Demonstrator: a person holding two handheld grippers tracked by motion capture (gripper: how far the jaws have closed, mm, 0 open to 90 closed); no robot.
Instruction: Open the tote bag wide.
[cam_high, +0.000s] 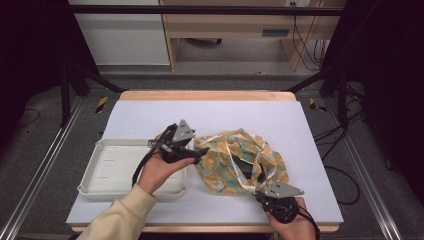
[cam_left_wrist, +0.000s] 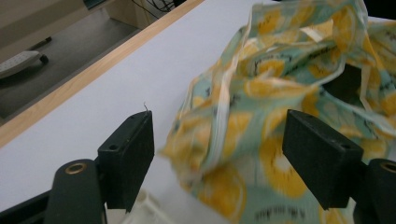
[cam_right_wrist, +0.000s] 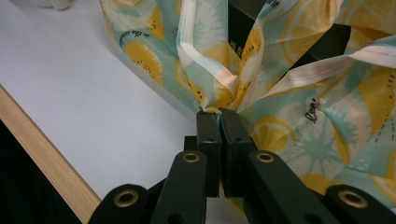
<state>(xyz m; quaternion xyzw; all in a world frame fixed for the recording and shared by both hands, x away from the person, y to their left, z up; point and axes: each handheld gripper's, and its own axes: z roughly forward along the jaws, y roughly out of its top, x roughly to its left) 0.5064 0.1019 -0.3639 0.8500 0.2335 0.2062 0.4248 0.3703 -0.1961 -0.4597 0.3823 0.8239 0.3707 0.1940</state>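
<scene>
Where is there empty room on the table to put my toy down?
The far strip of the table, behind the white tray and the lemon-print bag, is bare. The near right corner is crowded by the right gripper pinching the bag.

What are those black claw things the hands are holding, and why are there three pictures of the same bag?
Those are grippers: pinching tools with two black jaws, one in each of a person's hands. One picture comes from a camera up above the table. The other two come from little cameras riding on the grippers, so you look right along the jaws.

On the table lies a cloth bag printed with lemon slices, with something dark inside. Beside it sits a white tray.

The right gripper has its jaws squeezed shut on the bag's edge, near the front of the table. The left gripper has its jaws wide apart around the bag's other side, gripping nothing yet.
</scene>
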